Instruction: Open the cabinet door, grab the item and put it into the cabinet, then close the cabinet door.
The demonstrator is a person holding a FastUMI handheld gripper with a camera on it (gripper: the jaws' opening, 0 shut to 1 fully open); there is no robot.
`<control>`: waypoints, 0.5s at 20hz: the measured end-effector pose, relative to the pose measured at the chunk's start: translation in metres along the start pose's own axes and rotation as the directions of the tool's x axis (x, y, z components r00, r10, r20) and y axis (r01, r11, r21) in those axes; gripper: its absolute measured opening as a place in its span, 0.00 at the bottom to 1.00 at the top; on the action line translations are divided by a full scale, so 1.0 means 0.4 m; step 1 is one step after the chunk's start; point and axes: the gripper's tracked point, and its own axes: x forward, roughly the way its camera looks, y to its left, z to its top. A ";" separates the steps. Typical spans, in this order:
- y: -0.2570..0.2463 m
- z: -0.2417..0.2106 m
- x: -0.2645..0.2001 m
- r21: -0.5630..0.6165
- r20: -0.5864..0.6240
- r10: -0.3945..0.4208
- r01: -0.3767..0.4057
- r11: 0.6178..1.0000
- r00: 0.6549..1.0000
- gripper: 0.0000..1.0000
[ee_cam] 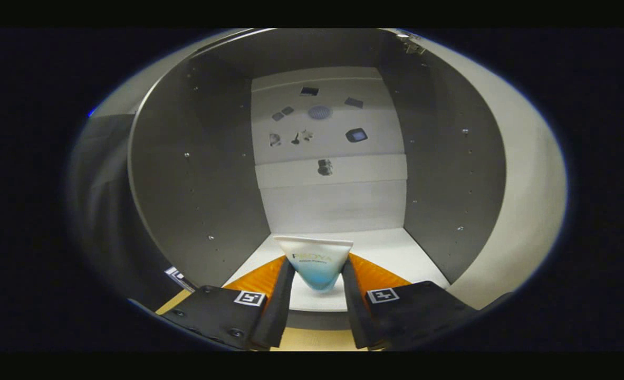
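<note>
A white tube with a blue lower end (pixel 315 264) stands upright between my fingers, crimped end up. My gripper (pixel 317 274) is shut on the tube, both fingers pressing its sides. Just ahead lies the open cabinet: its white floor shelf (pixel 380 248) begins under the fingertips, grey side walls (pixel 195 174) rise left and right, and the white back panel (pixel 333 200) stands beyond. The tube hangs just over the front part of the shelf. The cabinet door is swung away, with a hinge (pixel 412 45) showing at the upper right.
The cabinet's pale outer frame (pixel 522 200) curves along the right. A wooden surface (pixel 312 340) shows below the fingers in front of the cabinet. Dark marks and small shapes (pixel 319 112) dot the upper back panel. Small shelf-pin holes line both side walls.
</note>
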 end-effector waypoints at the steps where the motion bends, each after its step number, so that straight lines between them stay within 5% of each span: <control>1: -0.003 -0.012 0.017 -0.002 -0.024 -0.006 0.006 1.000 1.000 0.56; 10: 0.024 -0.050 0.076 -0.019 -0.082 0.006 -0.007 1.000 0.997 0.58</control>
